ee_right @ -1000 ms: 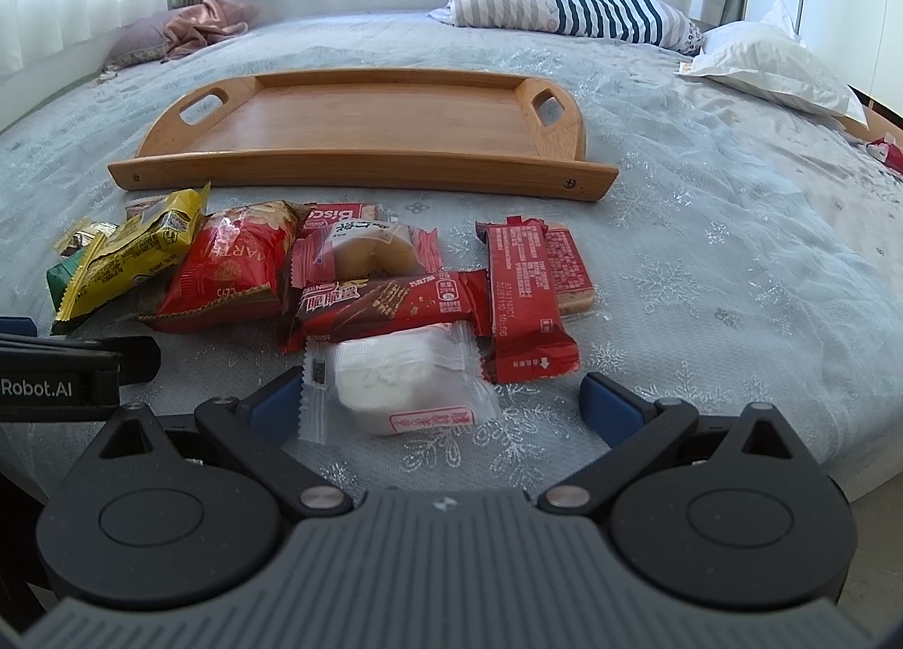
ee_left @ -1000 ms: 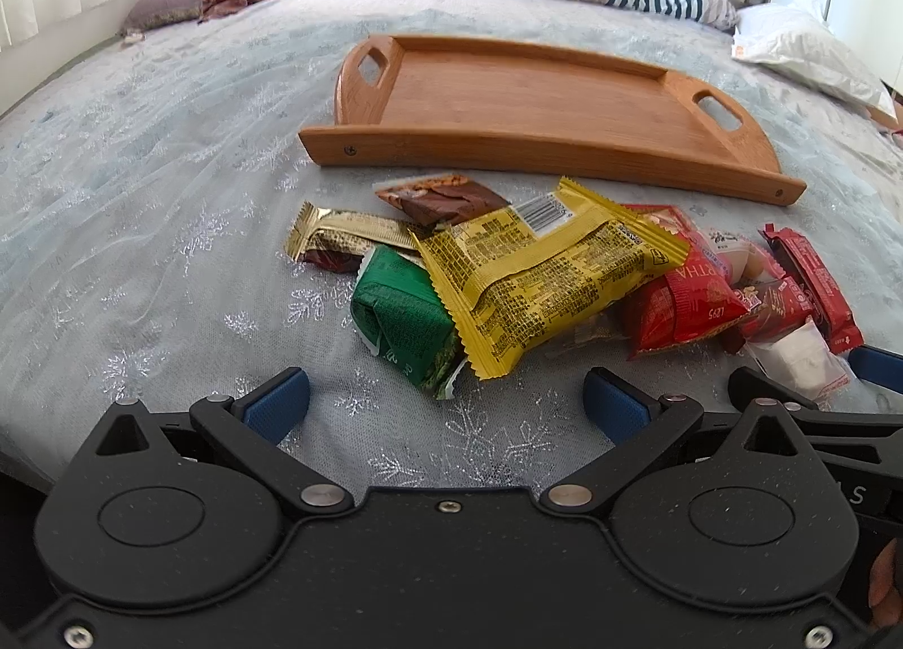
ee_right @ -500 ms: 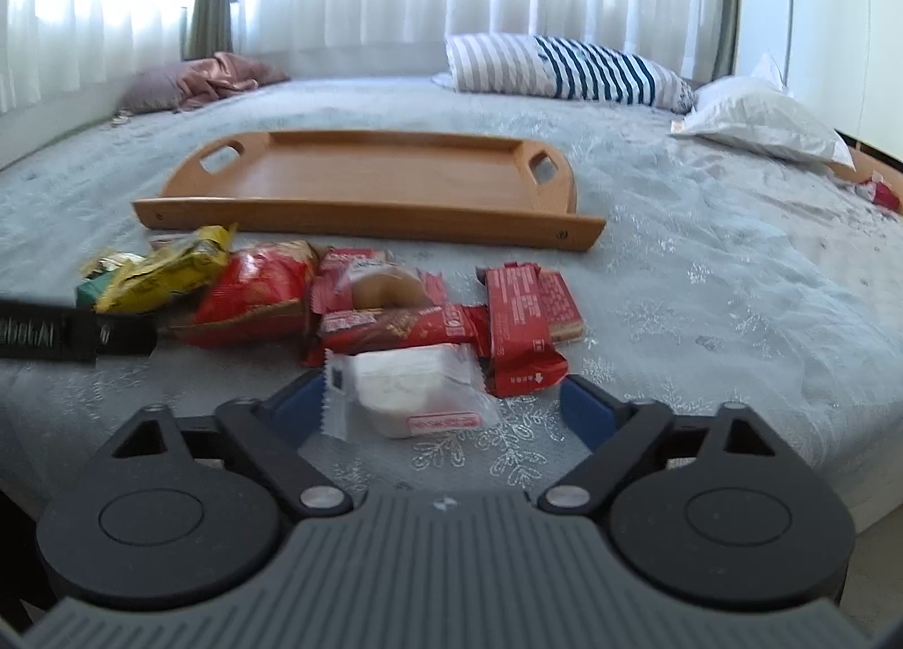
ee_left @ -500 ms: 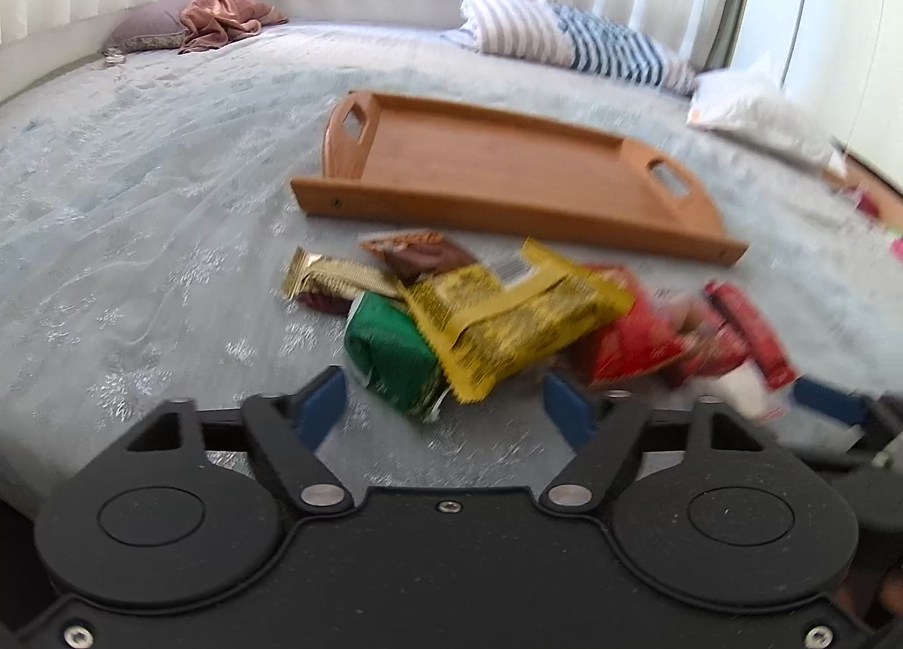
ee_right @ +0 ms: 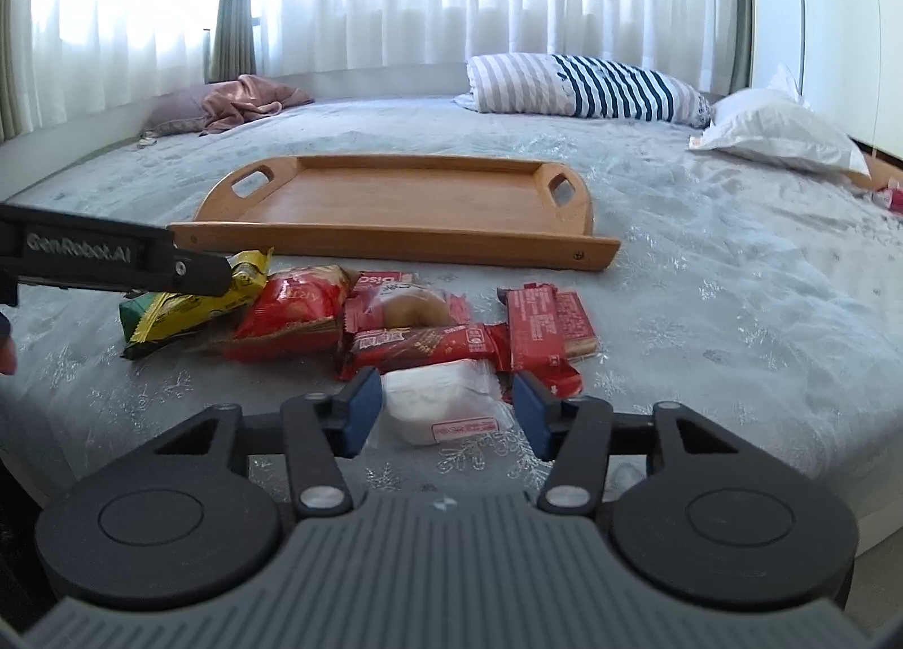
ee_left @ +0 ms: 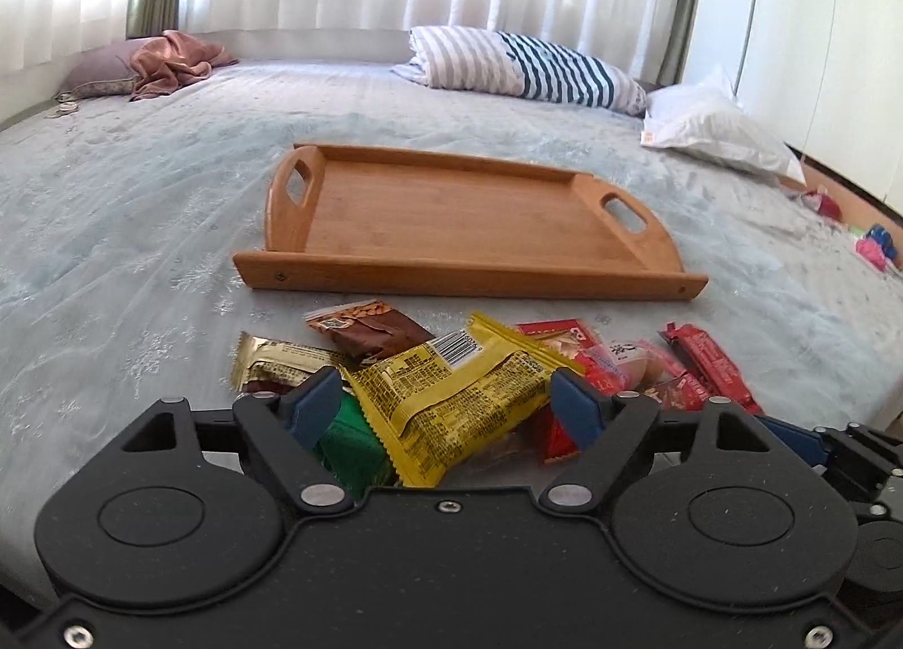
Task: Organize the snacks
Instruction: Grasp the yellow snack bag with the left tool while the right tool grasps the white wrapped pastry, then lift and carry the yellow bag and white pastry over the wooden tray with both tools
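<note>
The left gripper (ee_left: 446, 403), fingers apart, is moving closer over the yellow snack bag (ee_left: 451, 395) at the picture's middle, getting ready to grab it.

On my left camera I see the left gripper (ee_left: 446, 409), a matte black plastic body with two round raised discs, angular black link arms and blue rubber fingertips (ee_left: 312, 411). Silver pivot pins sit at the joints, and small silver screws are at the centre and at both lower corners (some dust specks lie on the plastic). The right gripper (ee_right: 446, 412) has the same shape, but its middle housing is grey and ribbed. From the right camera, the side of the left gripper shows a black bar with pale "GenRobot.AI" lettering.
</note>
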`<state>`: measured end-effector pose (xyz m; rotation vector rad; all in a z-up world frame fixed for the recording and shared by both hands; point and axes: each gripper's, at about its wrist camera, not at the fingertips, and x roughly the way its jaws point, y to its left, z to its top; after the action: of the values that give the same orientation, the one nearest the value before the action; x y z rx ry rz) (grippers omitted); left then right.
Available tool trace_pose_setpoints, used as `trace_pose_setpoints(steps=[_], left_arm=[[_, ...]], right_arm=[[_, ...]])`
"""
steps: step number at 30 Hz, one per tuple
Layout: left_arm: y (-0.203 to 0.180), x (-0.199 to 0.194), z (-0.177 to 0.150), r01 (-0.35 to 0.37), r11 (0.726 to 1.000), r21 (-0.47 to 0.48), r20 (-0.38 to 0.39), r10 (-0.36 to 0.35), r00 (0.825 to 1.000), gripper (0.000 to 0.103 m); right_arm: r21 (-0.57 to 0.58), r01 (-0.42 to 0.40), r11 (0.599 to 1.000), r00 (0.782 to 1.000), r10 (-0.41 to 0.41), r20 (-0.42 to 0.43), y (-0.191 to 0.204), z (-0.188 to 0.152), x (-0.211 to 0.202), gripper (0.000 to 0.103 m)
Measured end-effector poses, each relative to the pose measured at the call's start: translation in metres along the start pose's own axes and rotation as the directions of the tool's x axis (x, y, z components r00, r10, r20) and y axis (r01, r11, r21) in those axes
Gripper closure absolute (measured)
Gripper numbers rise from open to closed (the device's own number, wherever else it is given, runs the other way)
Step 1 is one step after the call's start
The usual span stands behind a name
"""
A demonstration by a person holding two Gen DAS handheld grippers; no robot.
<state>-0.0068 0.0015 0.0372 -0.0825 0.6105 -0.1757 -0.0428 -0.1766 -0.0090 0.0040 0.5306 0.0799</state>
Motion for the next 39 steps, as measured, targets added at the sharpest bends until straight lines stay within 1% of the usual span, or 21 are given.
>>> trace_pose_setpoints(steps=[3,5,7,9,11,14,16,18,21,22,23,24,25,26,27,28,30,32,34,37,39], left_arm=[[0.0,0.012,-0.001,0.019,1.0,-0.007,-0.025,-0.019,1.0,0.02],[0.0,0.018,-0.001,0.034,0.999,-0.016,-0.031,-0.034,0.999,0.014],[0.0,0.024,-0.001,0.041,0.999,-0.02,-0.029,-0.042,0.999,0.003],[-0.001,0.029,-0.001,0.052,0.998,-0.018,-0.029,-0.052,0.998,0.002],[0.0,0.034,-0.001,0.045,0.999,-0.021,-0.027,-0.046,0.999,0.001],[0.004,0.038,0.0,0.045,0.998,-0.046,-0.024,-0.047,0.999,0.0],[0.005,0.038,0.001,0.052,0.997,-0.064,-0.023,-0.054,0.998,0.0],[0.006,0.037,0.0,0.056,0.996,-0.074,-0.016,-0.057,0.998,0.0],[0.006,0.037,-0.001,0.054,0.996,-0.078,-0.017,-0.056,0.998,0.0],[0.006,0.037,-0.001,0.057,0.996,-0.074,-0.025,-0.059,0.998,0.007],[0.005,0.036,-0.001,0.059,0.995,-0.074,-0.034,-0.062,0.997,0.015],[0.005,0.034,0.0,0.068,0.994,-0.086,-0.041,-0.071,0.997,0.042],[0.005,0.031,0.0,0.075,0.992,-0.099,-0.042,-0.079,0.996,0.068],[0.003,0.028,0.0,0.074,0.992,-0.098,-0.048,-0.079,0.996,0.072],[-0.001,0.025,-0.001,0.055,0.996,-0.075,-0.055,-0.059,0.997,0.076],[-0.005,0.023,-0.002,0.043,0.998,-0.041,-0.052,-0.045,0.998,0.077],[-0.011,0.018,-0.003,0.037,0.999,0.001,-0.043,-0.037,0.998,0.077],[-0.013,0.013,-0.002,0.046,0.999,-0.001,-0.037,-0.046,0.998,0.078],[-0.014,0.009,0.0,0.043,0.999,-0.003,-0.019,-0.043,0.999,0.082],[-0.016,0.0,0.006,0.015,1.0,0.028,0.026,-0.015,1.0,0.09],[-0.016,-0.003,0.01,0.001,0.999,0.033,0.047,-0.003,0.999,0.091]], right_arm=[[0.0,-0.005,1.0,1.0,0.005,0.002,-0.001,-0.001,0.0,0.044],[-0.004,-0.01,1.0,1.0,0.01,0.006,0.0,-0.002,0.0,0.044],[-0.002,-0.016,1.0,1.0,0.016,0.006,0.0,-0.002,0.001,0.044],[0.0,-0.02,1.0,1.0,0.02,0.007,-0.001,-0.001,0.003,0.044],[0.001,-0.021,1.0,1.0,0.021,0.009,-0.002,-0.001,0.006,0.043],[-0.002,-0.023,1.0,1.0,0.023,0.013,-0.003,0.0,0.009,0.043],[-0.004,-0.026,1.0,1.0,0.026,0.015,-0.003,0.0,0.011,0.04],[-0.005,-0.027,1.0,0.999,0.027,0.017,-0.002,-0.001,0.012,0.032],[-0.007,-0.025,1.0,1.0,0.026,0.017,0.0,-0.001,0.015,0.032],[-0.007,-0.025,1.0,1.0,0.025,0.016,0.0,-0.001,0.015,0.032],[-0.009,-0.025,1.0,1.0,0.025,0.015,0.001,-0.001,0.015,0.032],[-0.008,-0.024,1.0,1.0,0.024,0.015,0.001,-0.001,0.016,0.037],[-0.001,-0.024,1.0,1.0,0.024,0.015,0.002,-0.002,0.015,0.045],[0.012,-0.029,1.0,0.999,0.029,0.014,0.002,-0.002,0.014,0.048],[0.024,-0.037,0.999,0.999,0.037,0.014,0.002,-0.002,0.013,0.05],[0.031,-0.048,0.998,0.999,0.047,0.016,0.002,-0.002,0.012,0.052],[0.029,-0.056,0.998,0.998,0.055,0.027,0.004,-0.002,0.009,0.054],[0.021,-0.061,0.998,0.998,0.06,0.038,0.005,0.0,0.006,0.056],[0.024,-0.072,0.997,0.996,0.071,0.047,0.005,0.002,0.002,0.056],[0.035,-0.08,0.996,0.995,0.077,0.066,0.004,0.007,-0.002,0.057],[0.042,-0.083,0.996,0.994,0.08,0.08,0.003,0.011,-0.004,0.057]])
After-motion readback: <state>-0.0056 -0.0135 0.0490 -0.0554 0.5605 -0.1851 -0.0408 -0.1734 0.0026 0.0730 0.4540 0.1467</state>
